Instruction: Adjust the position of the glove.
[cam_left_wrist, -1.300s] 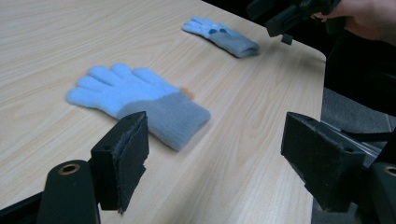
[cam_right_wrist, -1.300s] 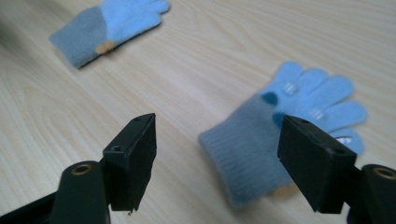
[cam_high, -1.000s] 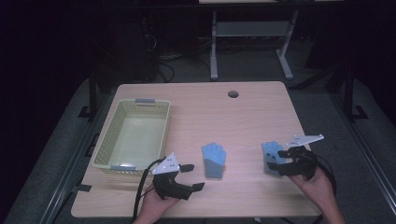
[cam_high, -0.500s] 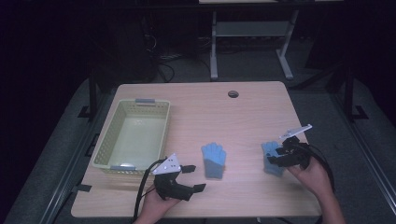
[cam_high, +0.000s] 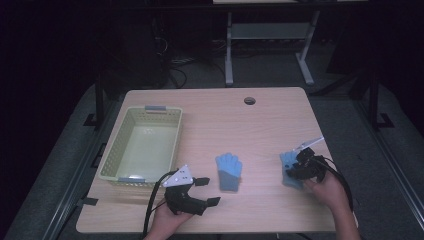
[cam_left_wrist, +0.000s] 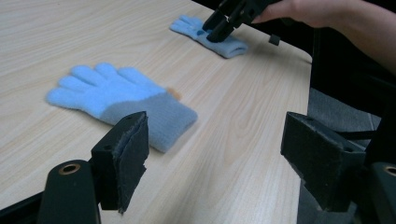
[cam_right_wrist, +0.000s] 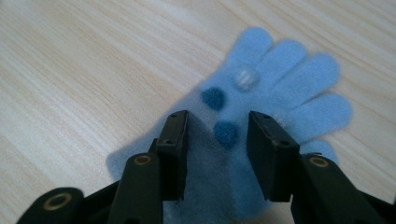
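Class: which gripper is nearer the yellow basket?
Left. The left gripper sits just off the basket's near corner; the right gripper is across the table, over a glove.

Left gripper (cam_high: 206, 191) low, jaws wide apart, right gripper (cam_high: 295, 170) angled down, jaws seemingly part-closed

Lab; lone table (cam_high: 280, 117), floor cables (cam_high: 180, 67)

Right tool (cam_high: 296, 169) tipped down onto right glove (cam_high: 288, 169).
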